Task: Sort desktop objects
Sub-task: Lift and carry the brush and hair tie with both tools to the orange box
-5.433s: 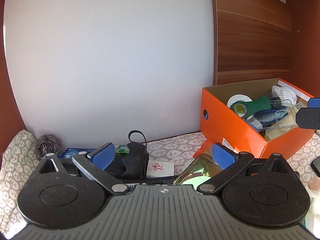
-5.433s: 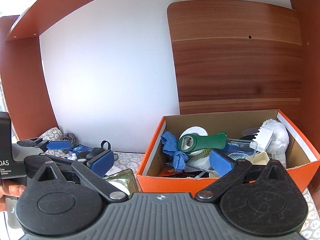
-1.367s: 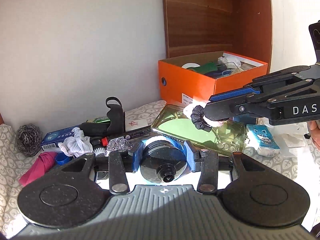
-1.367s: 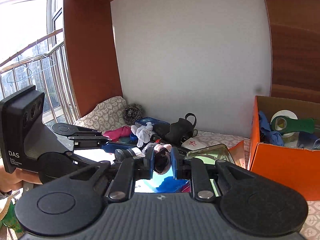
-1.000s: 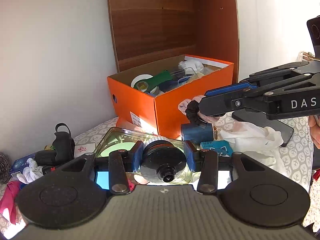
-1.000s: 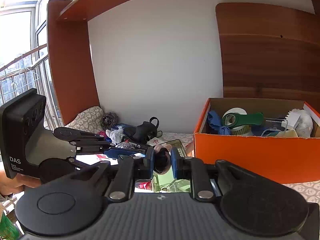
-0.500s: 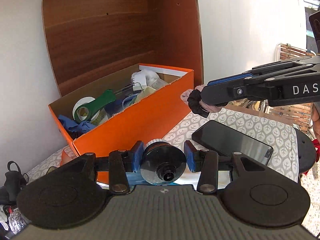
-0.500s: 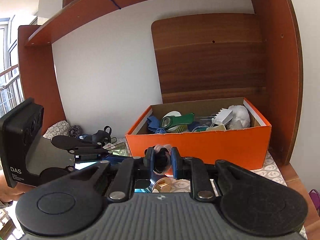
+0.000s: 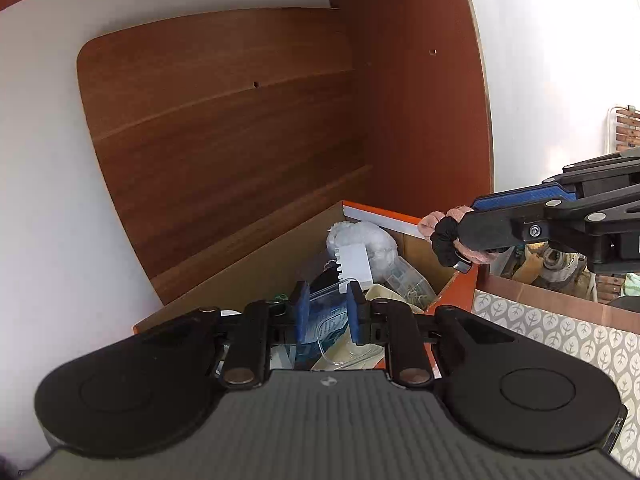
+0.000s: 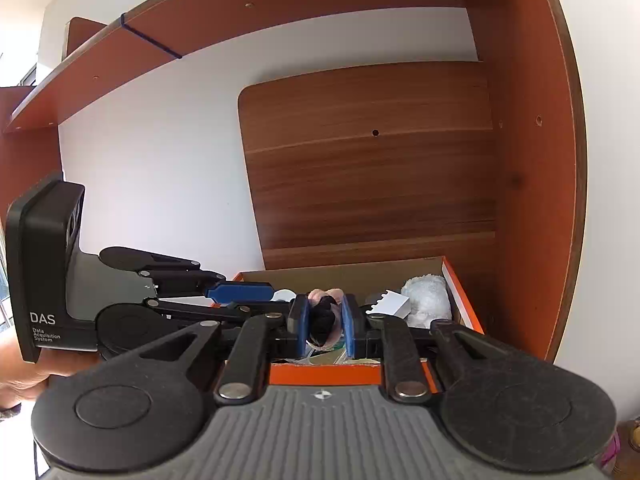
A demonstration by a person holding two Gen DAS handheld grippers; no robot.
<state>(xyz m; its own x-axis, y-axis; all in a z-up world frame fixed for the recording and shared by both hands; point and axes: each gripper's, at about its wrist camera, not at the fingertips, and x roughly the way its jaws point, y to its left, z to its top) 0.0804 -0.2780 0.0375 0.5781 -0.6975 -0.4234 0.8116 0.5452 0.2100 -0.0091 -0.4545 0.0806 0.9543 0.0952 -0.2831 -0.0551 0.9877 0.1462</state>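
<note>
Both grippers are held over the orange box (image 9: 456,292) of clutter, the left gripper (image 9: 325,314) closed empty, the right gripper (image 10: 325,322) clamped on scrunchies (image 10: 323,316).

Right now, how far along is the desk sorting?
Done: the orange cardboard box already holds a white fluffy ball and more. In hand: right gripper clamps a black-and-pink fabric scrunchie over its rim; left gripper just closed, jaws empty. Left: release the scrunchie.

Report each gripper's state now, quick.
Left gripper: jaws just closed, nothing between them, above the orange box.
Right gripper: shut on pink and black scrunchies.
</note>
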